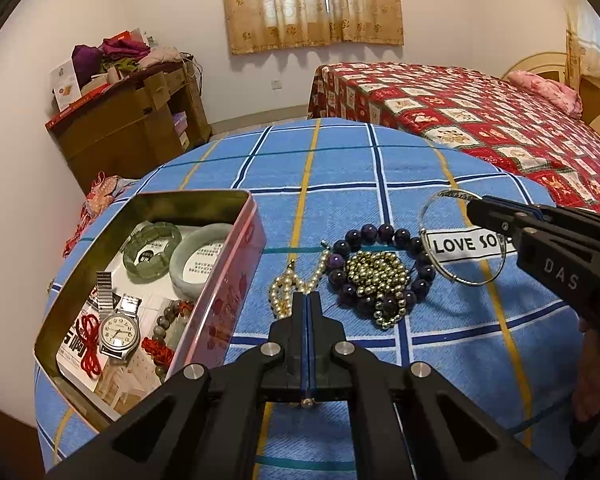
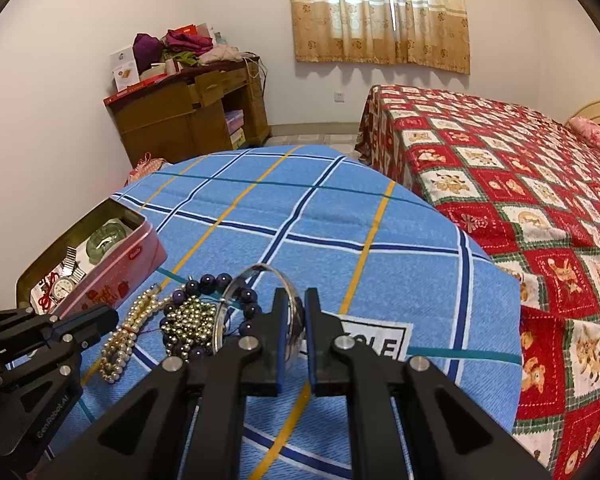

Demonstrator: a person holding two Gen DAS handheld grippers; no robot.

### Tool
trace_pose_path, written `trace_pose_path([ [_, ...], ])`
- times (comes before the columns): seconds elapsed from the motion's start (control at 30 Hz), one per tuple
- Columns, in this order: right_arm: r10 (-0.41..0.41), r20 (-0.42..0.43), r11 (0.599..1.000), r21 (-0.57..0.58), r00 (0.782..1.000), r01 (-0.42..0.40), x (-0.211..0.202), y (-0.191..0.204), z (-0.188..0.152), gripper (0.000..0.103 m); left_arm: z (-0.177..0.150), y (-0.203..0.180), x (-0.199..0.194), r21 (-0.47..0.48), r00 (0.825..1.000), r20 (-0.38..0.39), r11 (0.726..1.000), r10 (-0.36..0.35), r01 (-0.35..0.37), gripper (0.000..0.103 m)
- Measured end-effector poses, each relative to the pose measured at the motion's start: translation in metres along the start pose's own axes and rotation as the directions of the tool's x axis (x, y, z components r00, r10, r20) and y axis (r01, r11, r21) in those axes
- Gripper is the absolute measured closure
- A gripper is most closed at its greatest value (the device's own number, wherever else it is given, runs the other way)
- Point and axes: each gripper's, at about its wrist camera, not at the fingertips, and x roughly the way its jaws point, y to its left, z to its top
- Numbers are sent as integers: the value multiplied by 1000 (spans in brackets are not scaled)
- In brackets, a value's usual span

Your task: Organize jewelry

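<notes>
Pearls (image 1: 288, 284) right of tin (image 1: 220, 312), pinched by left gripper (image 1: 307, 300); right gripper (image 2: 296, 320) clamps bangle (image 2: 260, 280).

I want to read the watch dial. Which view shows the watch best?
The left wrist view: the watch lies face up in the tin, dial and metal band clear. In the right wrist view the watch is small and far off, partly behind the tin's wall.

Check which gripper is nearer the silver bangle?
Right. The right gripper has the silver bangle between its fingers. The left gripper sits at the pearl necklace, across the purple bead bracelet from it.
</notes>
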Motion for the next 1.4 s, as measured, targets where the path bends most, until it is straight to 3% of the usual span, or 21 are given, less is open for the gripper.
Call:
trace_pose_path([
  [0.53, 1, 0, 1000, -1, 1000, -1, 0, 0, 0, 93, 5, 13, -20, -25, 999, 46, 1000, -1, 2, 103],
  [0.6, -2, -1, 1000, -2, 1000, 2, 0, 0, 0, 93, 5, 15, -20, -38, 998, 48, 999, -28, 30, 103],
  [0.83, -1, -3, 1000, -4, 1000, 1, 1, 0, 0, 93, -1, 9, 6, -70, 994, -58, 993, -97, 93, 101],
  [0.93, 2, -5, 1000, -3, 1000, -2, 2, 0, 1, 93, -5, 7, 16, -67, 991, -109, 995, -82, 75, 101],
  [1.13, 4, -8, 1000, -5, 1000, -4, 1, 1, 0, 93, -6, 11, 16, -102, 990, -102, 991, -98, 88, 99],
  [1.2, 3, -8, 1000, -6, 1000, -3, 1, 0, 0, 93, -6, 12, 13, -110, 991, -99, 990, -94, 83, 91],
  [1.27, 3, -8, 1000, -7, 1000, -3, 1, 0, 0, 93, -7, 13, 9, -110, 992, -85, 991, -91, 81, 52],
  [1.33, 3, -8, 1000, -6, 1000, -3, 1, 0, 0, 93, -6, 12, 5, -99, 996, -59, 994, -62, 56, 42],
  [1.4, 2, -8, 1000, -7, 1000, -2, 1, 1, 0, 93, -6, 9, 6, -84, 995, -59, 994, -77, 72, 42],
])
